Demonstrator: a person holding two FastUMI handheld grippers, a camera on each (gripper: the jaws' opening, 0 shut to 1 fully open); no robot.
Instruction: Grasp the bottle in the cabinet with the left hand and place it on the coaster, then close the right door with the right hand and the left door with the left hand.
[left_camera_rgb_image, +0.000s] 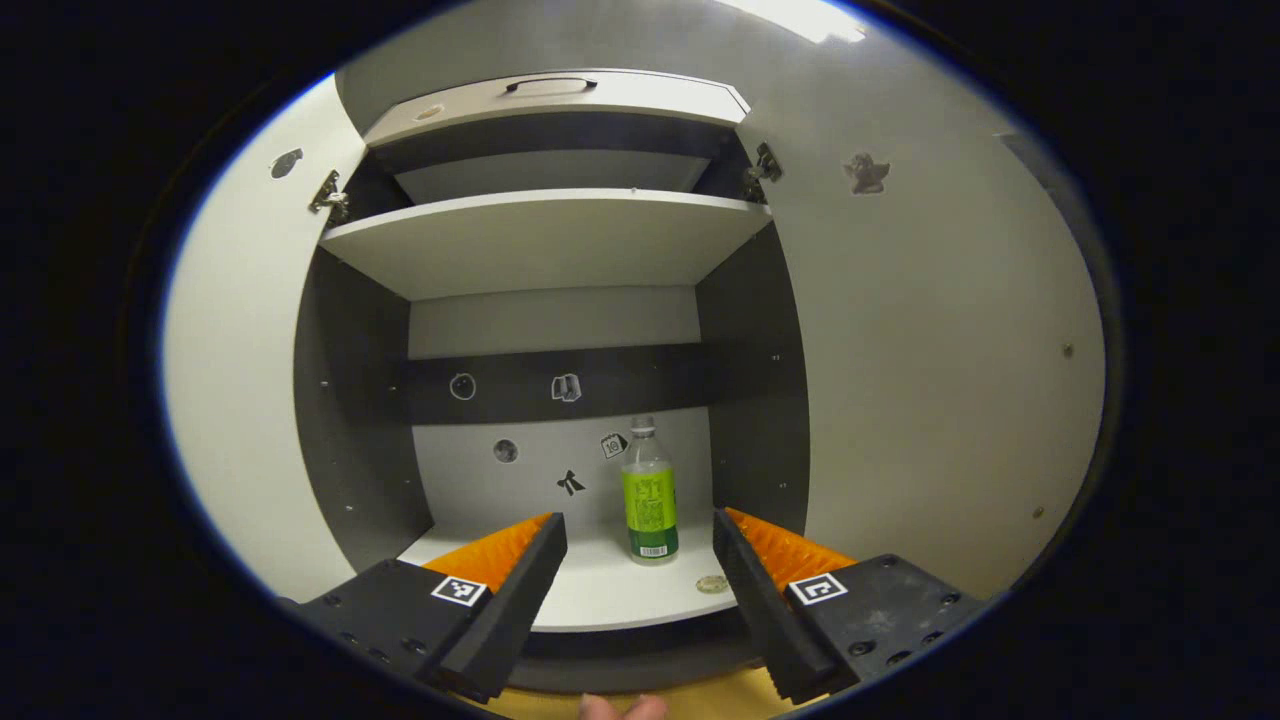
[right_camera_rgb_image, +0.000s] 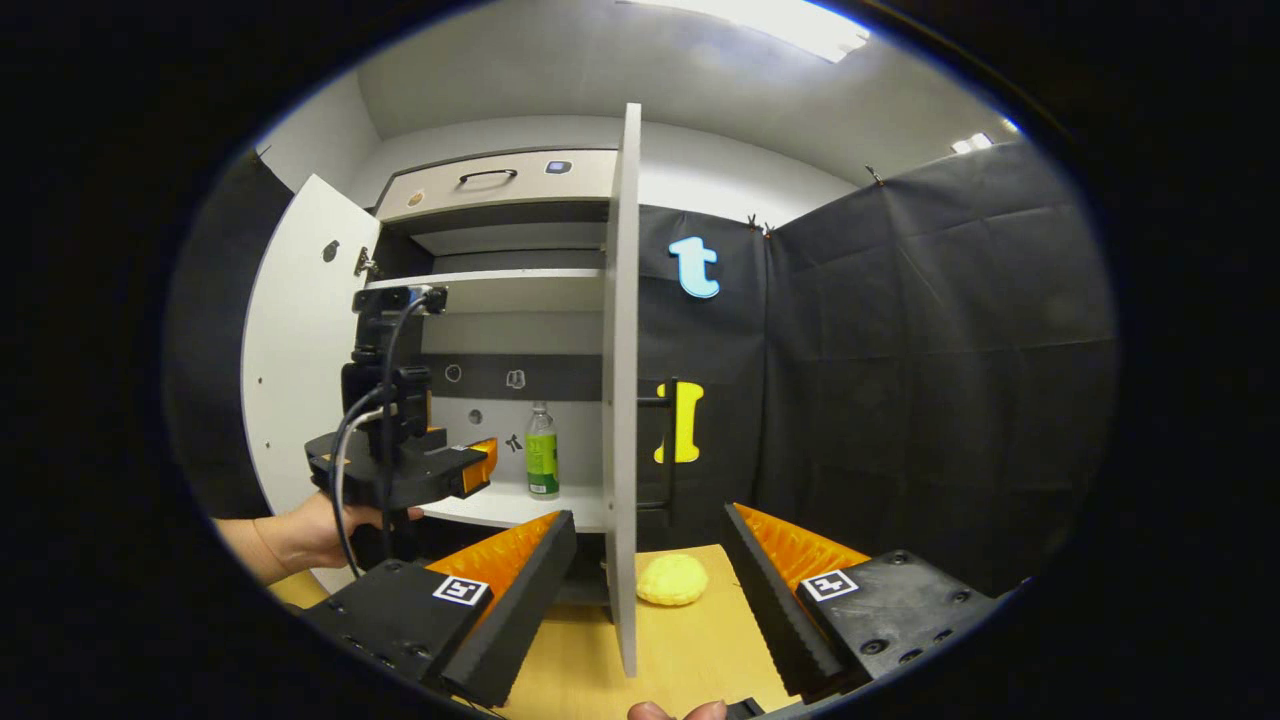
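A clear bottle (left_camera_rgb_image: 649, 495) with a green label stands upright on the cabinet's lower shelf (left_camera_rgb_image: 600, 590), right of centre. My left gripper (left_camera_rgb_image: 638, 525) is open in front of the shelf's edge, short of the bottle, with nothing between its fingers. From the right gripper view, the left gripper (right_camera_rgb_image: 480, 462) is held by a hand (right_camera_rgb_image: 300, 535) at the cabinet's mouth, left of the bottle (right_camera_rgb_image: 541, 455). My right gripper (right_camera_rgb_image: 650, 517) is open and empty, straddling the edge of the open right door (right_camera_rgb_image: 625, 400). A yellow round coaster (right_camera_rgb_image: 672, 579) lies on the wooden table (right_camera_rgb_image: 690, 650) just right of that door.
Both doors stand wide open: the left door (left_camera_rgb_image: 235, 400) and the right door (left_camera_rgb_image: 930, 380). An upper shelf (left_camera_rgb_image: 540, 235) and a drawer with a handle (left_camera_rgb_image: 550, 85) sit above. A small round disc (left_camera_rgb_image: 712, 583) lies on the lower shelf. The right door's handle (right_camera_rgb_image: 668, 450) faces the black cloth.
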